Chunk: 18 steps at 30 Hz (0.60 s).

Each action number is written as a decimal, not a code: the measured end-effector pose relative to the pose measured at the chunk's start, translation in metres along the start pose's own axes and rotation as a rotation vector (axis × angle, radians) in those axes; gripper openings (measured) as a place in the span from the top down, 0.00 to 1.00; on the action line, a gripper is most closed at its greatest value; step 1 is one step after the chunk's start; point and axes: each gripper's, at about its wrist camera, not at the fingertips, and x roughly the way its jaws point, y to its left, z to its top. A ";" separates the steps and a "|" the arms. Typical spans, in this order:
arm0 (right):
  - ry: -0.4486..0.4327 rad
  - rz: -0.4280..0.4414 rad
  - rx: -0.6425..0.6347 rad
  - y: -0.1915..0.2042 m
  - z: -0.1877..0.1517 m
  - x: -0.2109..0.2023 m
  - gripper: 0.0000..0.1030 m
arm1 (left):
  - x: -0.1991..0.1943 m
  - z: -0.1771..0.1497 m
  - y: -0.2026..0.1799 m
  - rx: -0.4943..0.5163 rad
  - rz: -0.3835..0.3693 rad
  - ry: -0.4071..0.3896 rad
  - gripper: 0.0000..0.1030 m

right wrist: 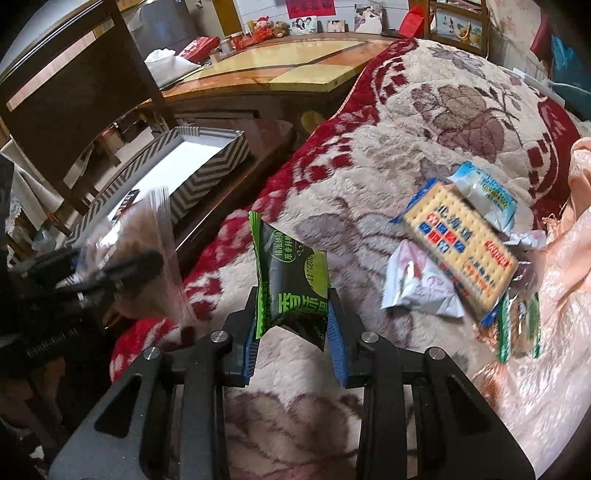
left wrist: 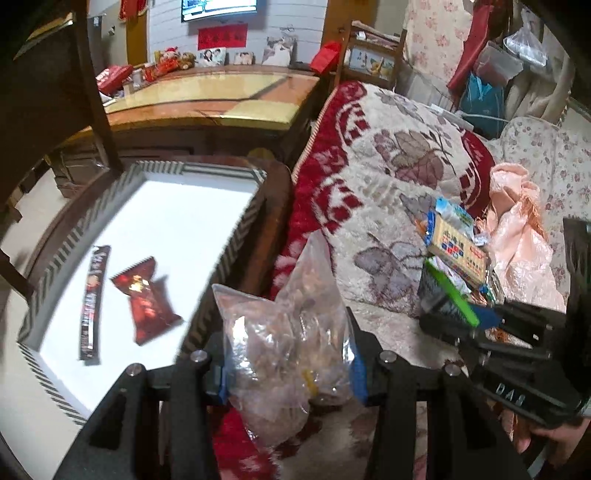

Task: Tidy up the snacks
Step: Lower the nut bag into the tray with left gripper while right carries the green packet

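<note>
My left gripper (left wrist: 291, 373) clamps clear snack bag (left wrist: 280, 354) beside chevron tray (left wrist: 221, 173); my right gripper (right wrist: 295, 332) pinches green snack packet (right wrist: 291, 284), right of tray.

At your 12 o'clock, a white-panelled wall (left wrist: 295, 33) with a mounted screen (left wrist: 218, 8) and red banner (left wrist: 222, 37). Below it, a glossy wooden table (left wrist: 221, 99). Dark wooden chair (left wrist: 55, 92) at 10 o'clock. Floral red-and-cream blanket (left wrist: 399, 166) covers the bed from 1 to 3 o'clock.
</note>
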 end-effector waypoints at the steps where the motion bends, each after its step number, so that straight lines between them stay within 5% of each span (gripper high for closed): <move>1: 0.000 0.003 -0.003 0.003 0.000 0.000 0.70 | -0.002 0.001 0.003 -0.002 0.005 -0.005 0.51; 18: -0.001 0.060 -0.103 0.073 0.025 0.014 0.70 | -0.017 0.010 0.080 -0.090 0.102 -0.049 0.51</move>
